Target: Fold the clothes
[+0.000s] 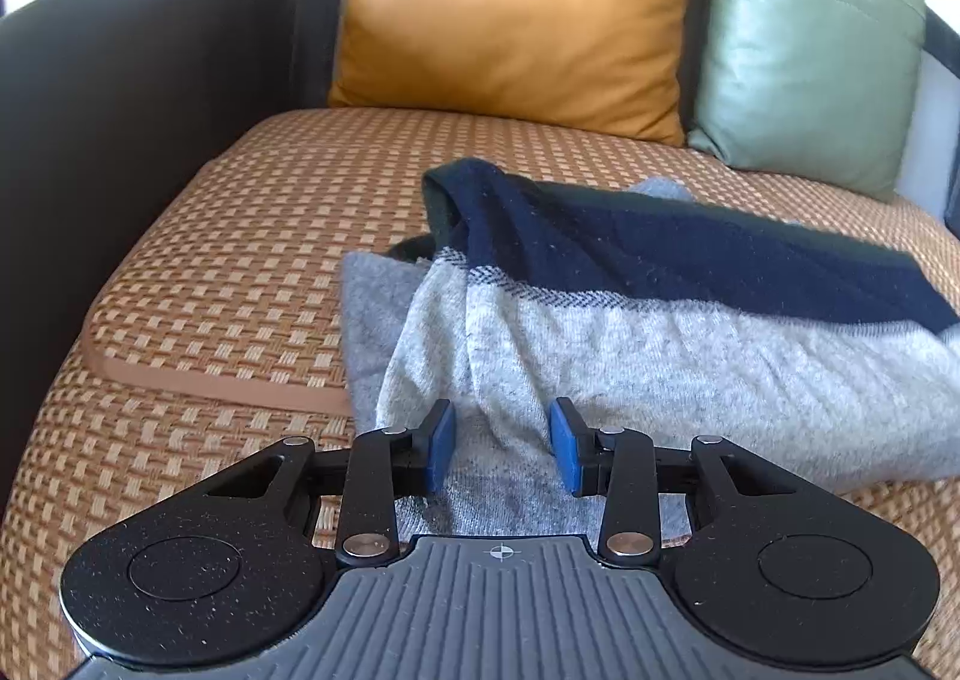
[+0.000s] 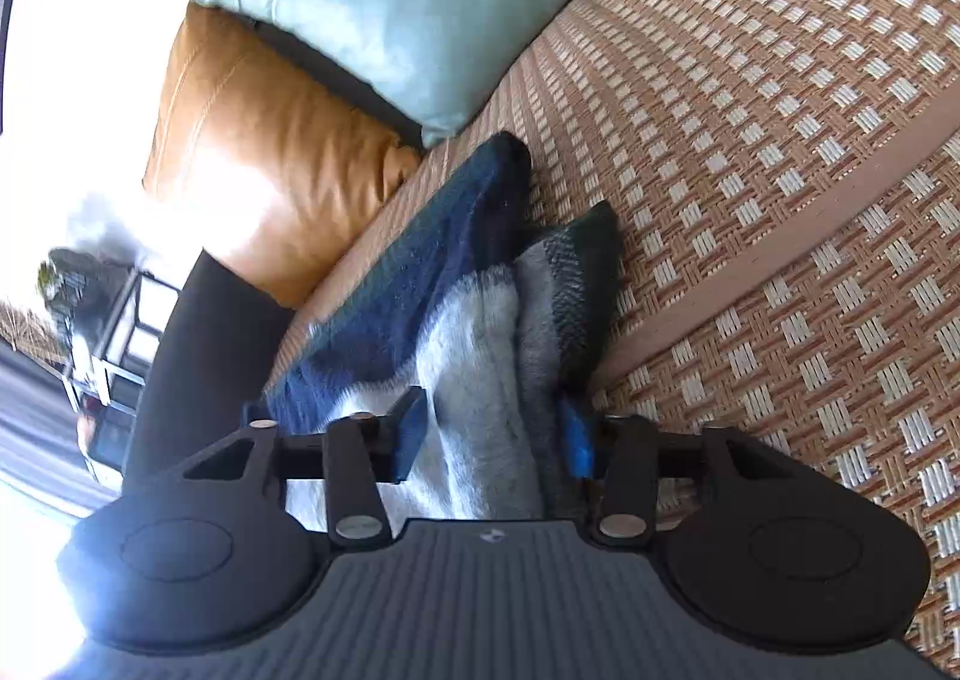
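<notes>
The grey-and-navy knitted sweater (image 1: 630,320) is lying bunched on the woven sofa mat (image 1: 240,272), stretching away rightward from the left gripper (image 1: 503,443), whose half-open jaws are straddling a grey ridge untouched, while the right gripper (image 2: 492,440) is nipping a thick fold.

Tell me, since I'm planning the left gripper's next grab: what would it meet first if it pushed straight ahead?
Most likely the grey and navy sweater. The left gripper has its jaws apart with a grey fold rising between them, so cloth comes first; the orange cushion lies well behind.
</notes>
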The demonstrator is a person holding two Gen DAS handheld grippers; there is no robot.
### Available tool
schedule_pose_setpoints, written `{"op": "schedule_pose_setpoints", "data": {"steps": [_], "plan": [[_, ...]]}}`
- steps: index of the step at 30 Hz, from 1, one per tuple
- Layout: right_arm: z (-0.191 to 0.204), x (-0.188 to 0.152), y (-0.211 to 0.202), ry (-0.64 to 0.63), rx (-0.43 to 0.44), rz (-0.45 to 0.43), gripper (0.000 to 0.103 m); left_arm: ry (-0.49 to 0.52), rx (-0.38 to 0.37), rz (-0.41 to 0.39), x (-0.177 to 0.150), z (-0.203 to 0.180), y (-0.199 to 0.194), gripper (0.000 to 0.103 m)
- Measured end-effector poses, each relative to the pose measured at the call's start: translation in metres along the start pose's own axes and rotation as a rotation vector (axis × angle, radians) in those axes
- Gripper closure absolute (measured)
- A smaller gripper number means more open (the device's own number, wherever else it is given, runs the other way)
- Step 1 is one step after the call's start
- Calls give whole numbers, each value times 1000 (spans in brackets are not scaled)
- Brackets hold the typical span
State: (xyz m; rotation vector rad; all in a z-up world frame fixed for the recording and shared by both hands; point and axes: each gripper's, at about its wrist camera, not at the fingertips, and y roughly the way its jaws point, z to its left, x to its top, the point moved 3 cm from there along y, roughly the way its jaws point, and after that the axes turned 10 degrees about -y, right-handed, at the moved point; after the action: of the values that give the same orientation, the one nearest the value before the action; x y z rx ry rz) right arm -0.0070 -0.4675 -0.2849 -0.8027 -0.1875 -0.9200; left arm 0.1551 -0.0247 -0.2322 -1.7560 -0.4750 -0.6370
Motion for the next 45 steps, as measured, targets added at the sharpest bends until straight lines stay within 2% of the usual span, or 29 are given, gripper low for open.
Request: {"op": "schedule_pose_setpoints", "data": {"steps": [1, 4, 6, 9, 12, 13, 16, 19, 21, 24, 26, 30, 33, 35, 39, 42, 45], "plan": [[-2, -1, 0, 9, 6, 10, 74, -30, -17, -5, 4, -3, -8, 58], [-7, -1, 2, 44, 27, 12, 73, -56, -101, -29, 17, -30, -36, 58], [-6, -2, 5, 43, 31, 4, 73, 4, -158, -25, 19, -63, -38, 58], [-5, -3, 7, 44, 29, -9, 73, 90, -194, 2, 11, -110, -24, 57], [-8, -4, 6, 57, 42, -14, 74, 131, -136, 61, -9, -129, 2, 56], [-9, -4, 6, 58, 44, -13, 74, 150, -117, 71, -16, -133, 9, 60], [-10, -4, 6, 49, 45, -15, 76, 234, -81, 0, -33, -139, 14, 60], [-11, -5, 6, 47, 42, -18, 81, 203, -74, 3, -31, -139, 14, 58], [-11, -4, 7, 47, 36, -7, 82, 174, -96, 15, -26, -134, 9, 57], [-2, 5, 3, 46, -7, 25, 85, 54, -189, 4, -10, -112, -16, 52], [25, 18, -6, -37, -32, 22, 85, 15, -209, -39, 0, -87, -37, 49], [122, 52, -13, -243, -71, 27, 86, -60, -196, -101, 17, -28, -66, 46], [213, 65, 6, -443, -106, 73, 86, -157, -184, -114, 18, 19, -77, 45], [267, 61, 28, -572, -129, 116, 86, -201, -179, -122, 13, 45, -82, 44], [357, 25, 97, -787, -140, 211, 86, -237, -158, -111, -2, 81, -83, 43], [388, -20, 155, -871, -140, 298, 86, -255, -146, -89, -14, 100, -80, 43], [392, -65, 199, -892, -102, 382, 86, -270, -143, -70, -22, 111, -79, 43]]}}
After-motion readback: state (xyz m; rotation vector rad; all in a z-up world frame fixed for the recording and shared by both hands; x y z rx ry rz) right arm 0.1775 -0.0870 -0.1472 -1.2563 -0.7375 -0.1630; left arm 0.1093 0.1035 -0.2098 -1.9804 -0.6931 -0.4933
